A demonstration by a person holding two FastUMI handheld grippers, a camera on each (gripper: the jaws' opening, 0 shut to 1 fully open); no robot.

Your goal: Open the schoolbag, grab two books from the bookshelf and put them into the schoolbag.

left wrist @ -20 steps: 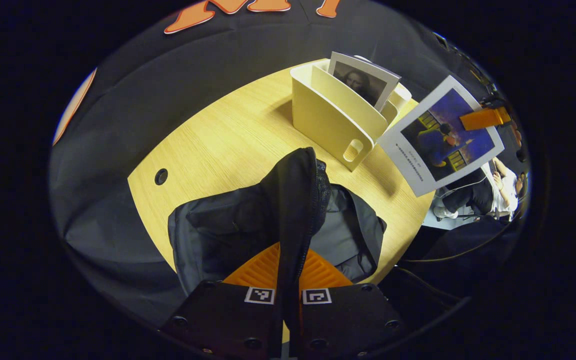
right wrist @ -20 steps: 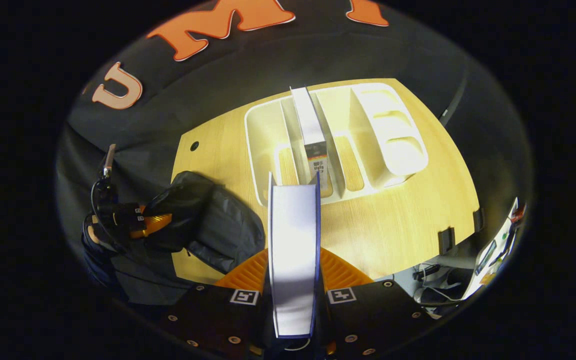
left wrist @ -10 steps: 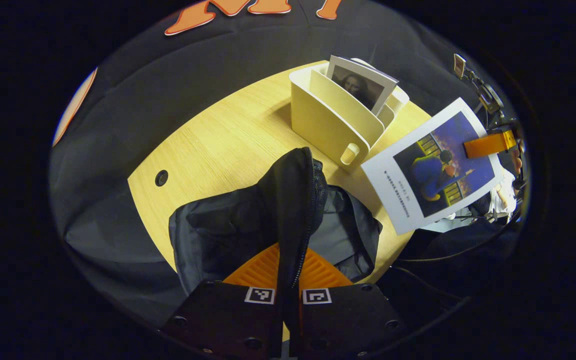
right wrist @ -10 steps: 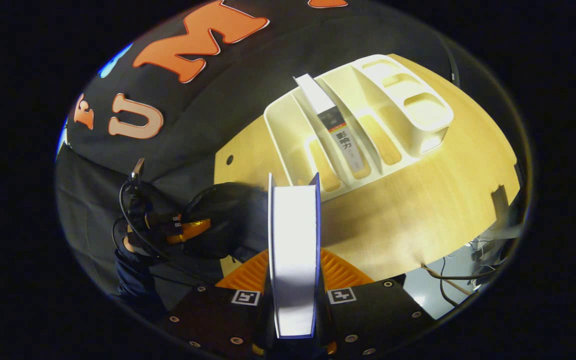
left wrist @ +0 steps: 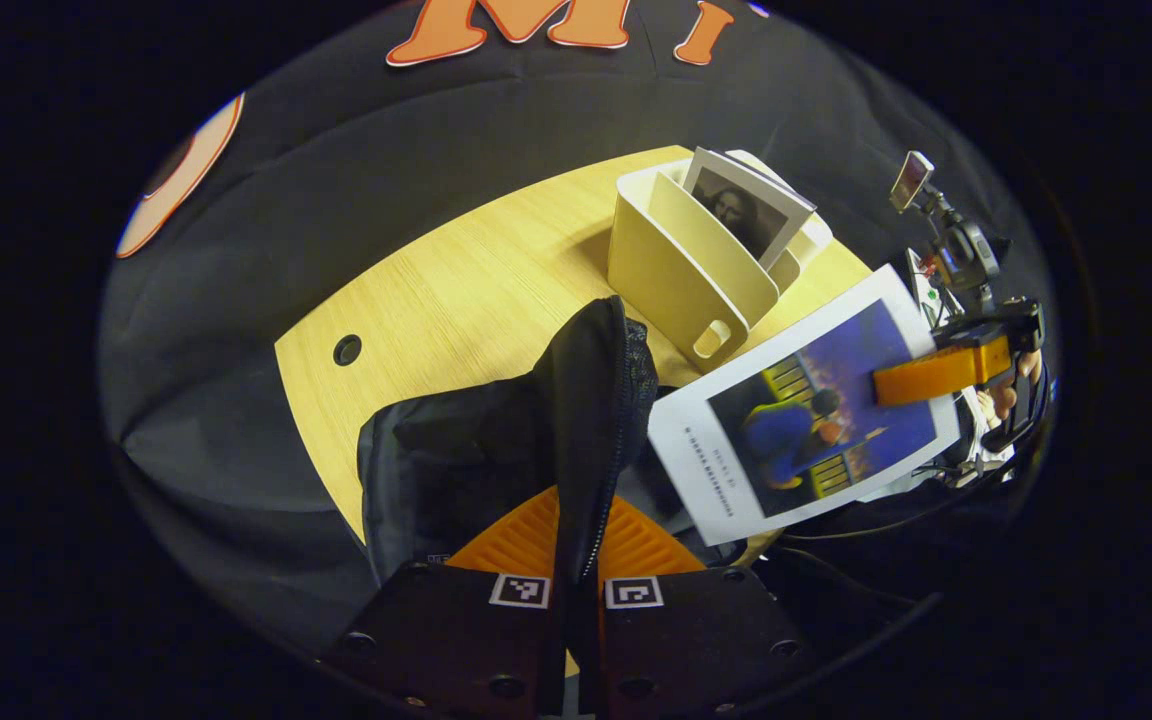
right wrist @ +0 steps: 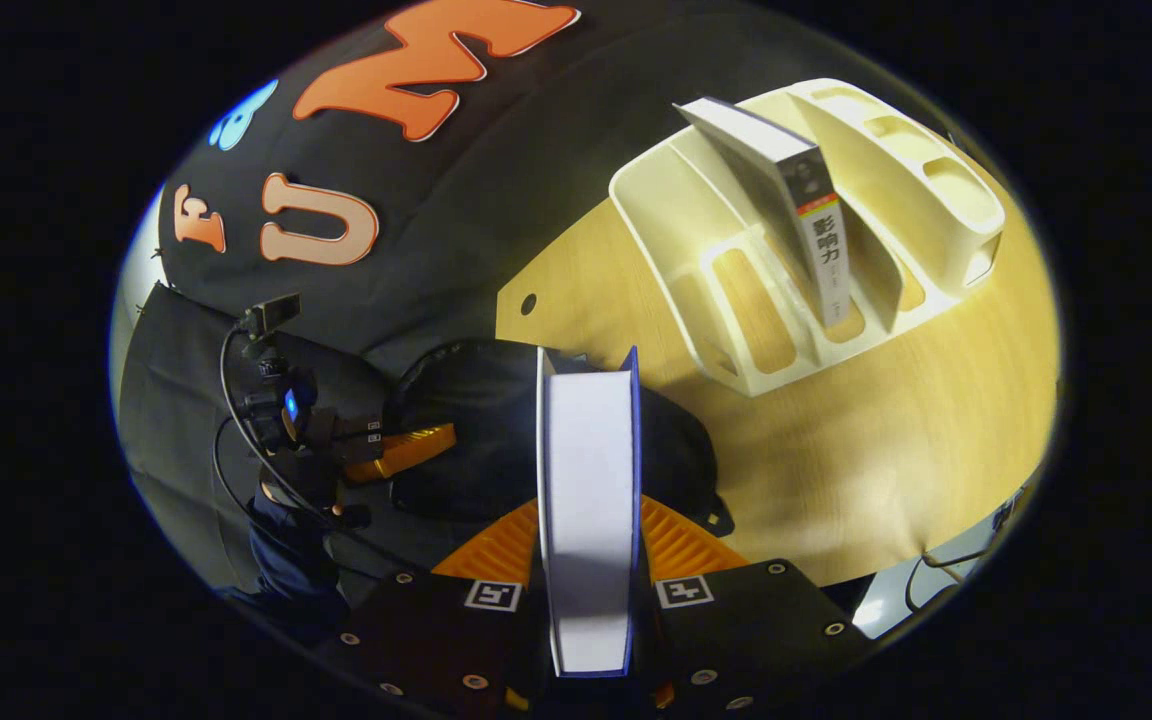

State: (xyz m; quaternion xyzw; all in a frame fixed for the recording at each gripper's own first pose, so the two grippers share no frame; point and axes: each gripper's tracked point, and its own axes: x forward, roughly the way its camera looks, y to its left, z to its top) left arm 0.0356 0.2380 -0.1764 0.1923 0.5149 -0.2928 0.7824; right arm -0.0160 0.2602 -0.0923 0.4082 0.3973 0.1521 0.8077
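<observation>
Above the counter's near edge: first book carried from the bookshelf toward the open schoolbag.

The right hand-held gripper (right wrist: pixel 586 560), clamped on the blue-covered book (left wrist: pixel 806 415), has swung it away from the cream bookshelf (left wrist: pixel 681 270) within the last second, so it now overlaps the schoolbag (left wrist: pixel 456 470). The left hand-held gripper (left wrist: pixel 576 590) pinches the bag's zippered flap (left wrist: pixel 591 400), holding the mouth up. A second book (right wrist: pixel 806 215) stands in the bookshelf; insertion appears imminent.
</observation>
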